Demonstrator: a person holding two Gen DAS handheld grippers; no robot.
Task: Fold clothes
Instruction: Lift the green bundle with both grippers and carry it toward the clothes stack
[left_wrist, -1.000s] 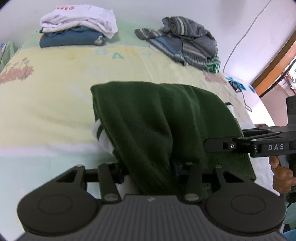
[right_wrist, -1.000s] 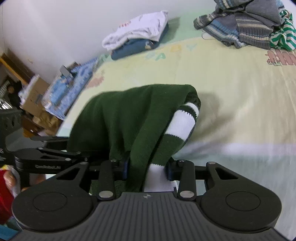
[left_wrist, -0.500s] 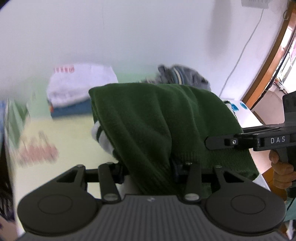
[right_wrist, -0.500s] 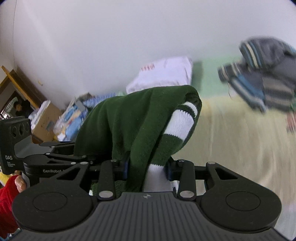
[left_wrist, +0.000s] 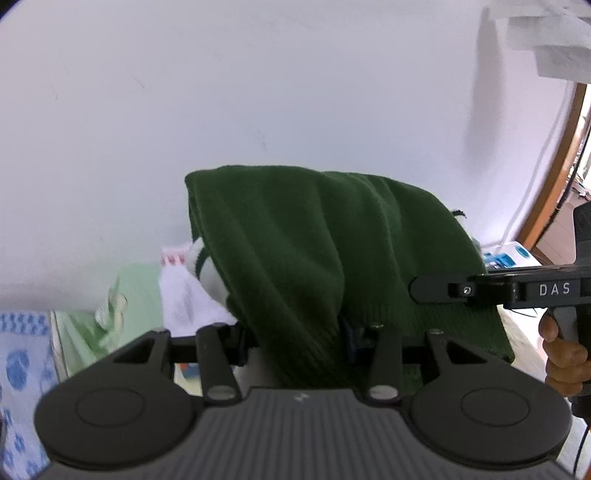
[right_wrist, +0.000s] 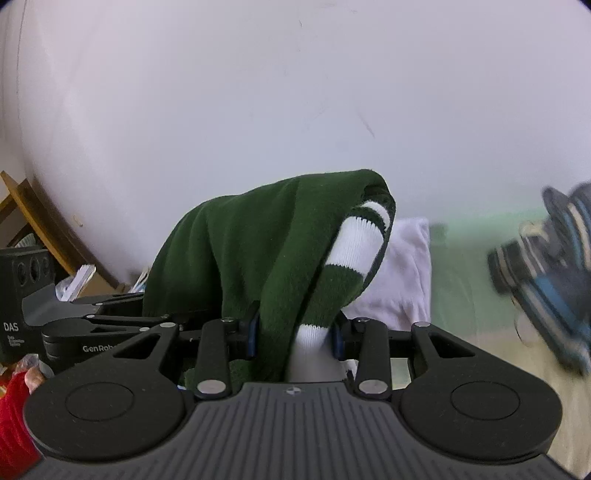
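Observation:
A folded dark green knit sweater (left_wrist: 314, 251) with white striped cuffs hangs between my two grippers, lifted in front of the white wall. My left gripper (left_wrist: 295, 332) is shut on one end of it. My right gripper (right_wrist: 293, 334) is shut on the other end, where the green and white striped cuff (right_wrist: 360, 240) drapes over the fabric (right_wrist: 258, 251). The right gripper also shows at the right of the left wrist view (left_wrist: 480, 290); the left gripper shows at the left of the right wrist view (right_wrist: 96, 332). The fingertips are hidden in the cloth.
A stack of folded clothes with a white top (left_wrist: 184, 295) (right_wrist: 402, 277) lies on the green bed sheet (right_wrist: 465, 280) behind the sweater. A blurred pile of striped grey and blue clothes (right_wrist: 546, 273) is at the right. A wooden door frame (left_wrist: 554, 177) and clutter (right_wrist: 81, 277) flank the bed.
Both grippers have risen and tilted upward with the sweater held. The view has swung from the bed surface to the wall, and the folded stack now sits low behind the sweater.

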